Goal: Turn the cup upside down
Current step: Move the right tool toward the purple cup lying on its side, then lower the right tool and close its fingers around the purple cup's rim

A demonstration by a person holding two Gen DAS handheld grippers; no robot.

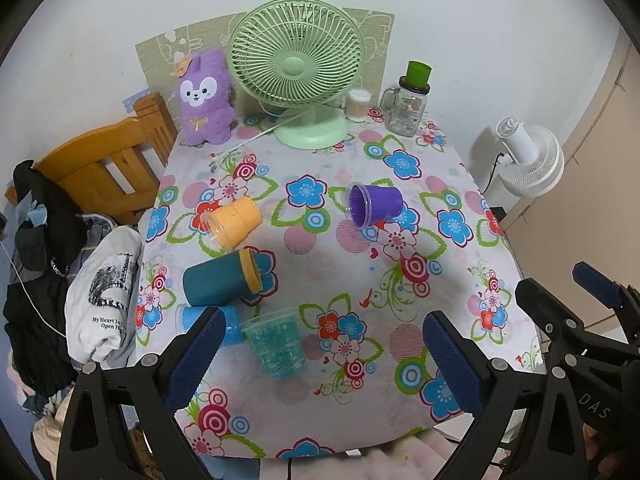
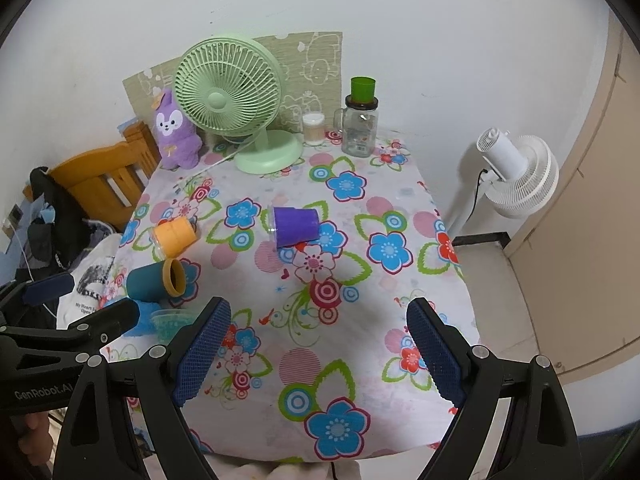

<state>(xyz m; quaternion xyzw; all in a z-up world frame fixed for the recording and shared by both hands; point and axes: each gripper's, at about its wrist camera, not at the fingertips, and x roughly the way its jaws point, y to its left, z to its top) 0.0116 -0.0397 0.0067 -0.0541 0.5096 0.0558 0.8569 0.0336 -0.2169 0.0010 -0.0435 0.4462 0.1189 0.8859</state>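
Observation:
A purple cup [image 1: 374, 205] [image 2: 295, 226] lies on its side mid-table. An orange cup [image 1: 232, 222] [image 2: 174, 236] and a dark teal cup with an orange rim [image 1: 222, 278] [image 2: 154, 280] lie on their sides at the left. A clear teal cup [image 1: 276, 346] [image 2: 168, 322] and a blue cup [image 1: 230, 326] lie near the front left. My left gripper [image 1: 324, 360] is open, above the near table by the clear teal cup. My right gripper [image 2: 320, 354] is open over the near table, empty. Each gripper also shows in the other's view, the right one [image 1: 576, 292] and the left one [image 2: 86, 296].
A green desk fan [image 1: 298, 68], a purple plush rabbit [image 1: 204, 100], a glass jar with a green cup on top [image 1: 408, 106] and a small container [image 1: 357, 105] stand at the table's back. A wooden chair [image 1: 108, 168] and clothes sit left. A white fan [image 1: 528, 156] stands right.

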